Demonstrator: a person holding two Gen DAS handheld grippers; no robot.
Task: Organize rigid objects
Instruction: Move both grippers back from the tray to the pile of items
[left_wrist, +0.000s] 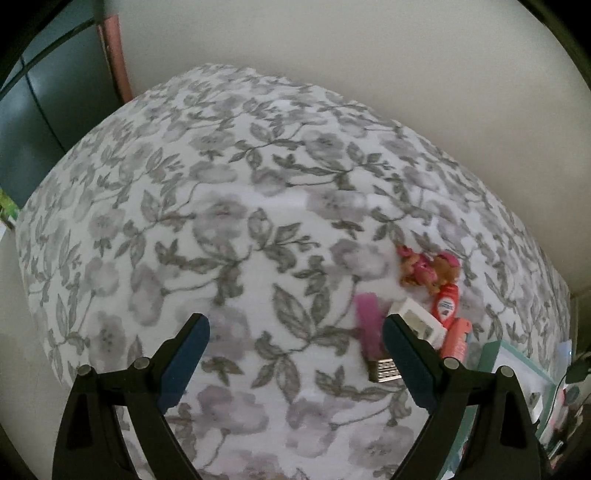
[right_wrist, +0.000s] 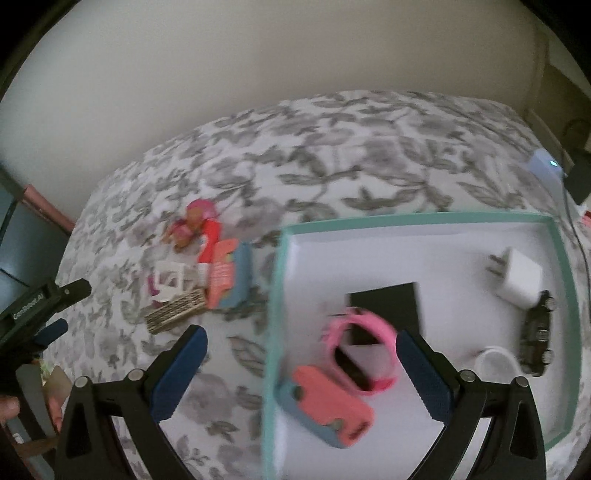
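Both grippers empty, jaws wide: left gripper (left_wrist: 295, 347) over flowered bedcover (left_wrist: 229, 206); right gripper (right_wrist: 301, 363) above teal box (right_wrist: 561, 295) edge. Pink watch (right_wrist: 364, 354) inside box; toy pile (right_wrist: 199, 266) on cover

Bed cover (left_wrist: 229, 206): woven cloth, matt, printed with grey leaves and flowers, slightly fuzzy. Tray (right_wrist: 565, 280): card or paperboard by its look, teal rim, white matt floor. Charger plug (right_wrist: 521, 275): smooth white plastic, faint sheen, metal prongs. Pink watch strap (right_wrist: 369, 343): smooth, rubbery, soft gloss. Coral case (right_wrist: 332, 402): matt plastic or rubber over a grey-blue shell. Toy car (right_wrist: 537, 341): dark hard plastic, dull. Left gripper (left_wrist: 295, 343) and right gripper (right_wrist: 301, 354): black matt plastic frames, blue ribbed pads (left_wrist: 184, 354), small metal pins. Doll (left_wrist: 430, 267): glossy pink plastic
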